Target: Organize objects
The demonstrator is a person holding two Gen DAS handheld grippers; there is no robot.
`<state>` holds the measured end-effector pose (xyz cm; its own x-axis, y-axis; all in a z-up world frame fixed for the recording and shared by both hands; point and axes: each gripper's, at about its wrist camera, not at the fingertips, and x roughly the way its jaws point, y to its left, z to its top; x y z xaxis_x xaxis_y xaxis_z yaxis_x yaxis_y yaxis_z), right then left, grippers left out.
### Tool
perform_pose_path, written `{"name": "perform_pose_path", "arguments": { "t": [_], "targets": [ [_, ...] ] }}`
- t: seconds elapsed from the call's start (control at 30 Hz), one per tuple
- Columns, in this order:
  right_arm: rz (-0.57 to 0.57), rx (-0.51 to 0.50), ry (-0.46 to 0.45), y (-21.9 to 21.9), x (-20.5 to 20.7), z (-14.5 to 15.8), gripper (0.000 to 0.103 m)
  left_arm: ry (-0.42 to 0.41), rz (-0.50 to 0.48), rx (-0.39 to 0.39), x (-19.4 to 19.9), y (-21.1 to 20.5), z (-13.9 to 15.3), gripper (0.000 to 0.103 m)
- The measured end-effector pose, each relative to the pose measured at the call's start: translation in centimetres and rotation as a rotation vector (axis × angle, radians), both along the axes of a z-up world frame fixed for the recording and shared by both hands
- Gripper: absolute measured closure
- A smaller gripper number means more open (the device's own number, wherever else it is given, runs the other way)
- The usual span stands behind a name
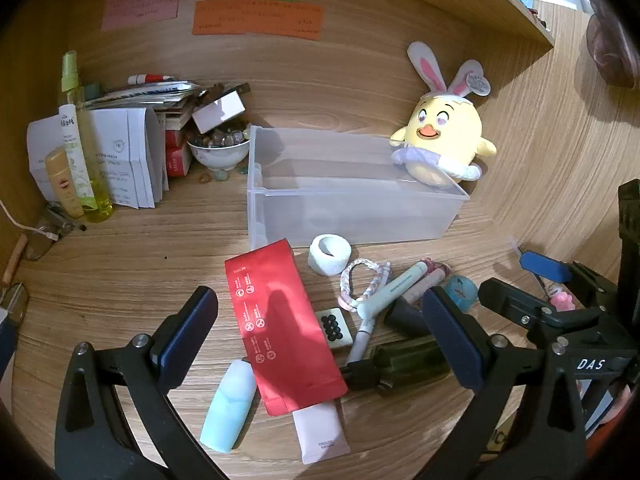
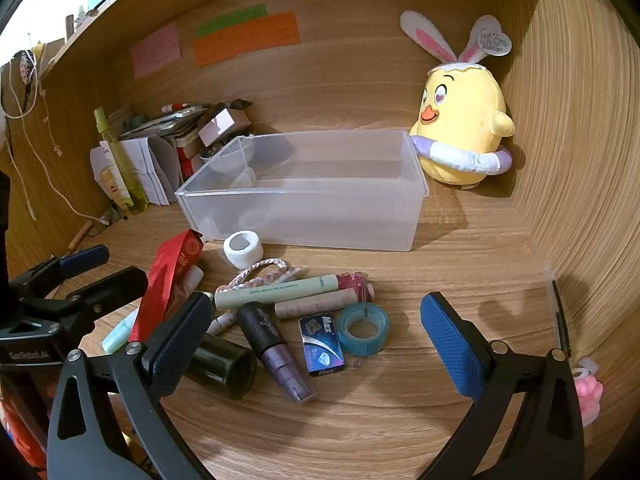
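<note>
A clear plastic bin (image 1: 352,208) (image 2: 304,216) stands on the wooden desk with nothing in it. In front of it lies a scatter of small items: a red packet (image 1: 280,328), a white tape roll (image 1: 330,254), a braided bracelet (image 1: 362,280), a pale green pen (image 2: 276,292), a dark green bottle (image 2: 224,364), a purple marker (image 2: 276,356), a staples box (image 2: 322,344) and a blue tape roll (image 2: 362,328). My left gripper (image 1: 320,328) hovers open over the red packet. My right gripper (image 2: 316,340) hovers open over the marker and staples box. Neither touches anything.
A yellow plush chick (image 2: 460,128) leans in the back right corner beside the bin. Papers, bottles and a bowl of stones (image 1: 218,148) crowd the back left. A light blue tube (image 1: 230,404) and a pink tube (image 1: 320,428) lie near the front edge.
</note>
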<state>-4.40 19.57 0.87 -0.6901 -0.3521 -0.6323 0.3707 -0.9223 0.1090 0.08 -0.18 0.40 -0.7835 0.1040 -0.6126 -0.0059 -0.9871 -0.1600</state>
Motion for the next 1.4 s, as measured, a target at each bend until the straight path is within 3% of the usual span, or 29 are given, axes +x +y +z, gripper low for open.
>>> {"name": "perform_pose_path", "arguments": {
  "t": [0.93,1.4],
  "targets": [
    [-0.013,-0.018,-0.028,0.1,0.0,-0.1,0.000,0.013,0.004,0.025,0.4,-0.9,0.3,0.000],
    [-0.024,0.003,-0.017,0.4,-0.3,-0.2,0.000,-0.029,-0.002,0.018,0.4,-2.1,-0.7,0.000]
  ]
}}
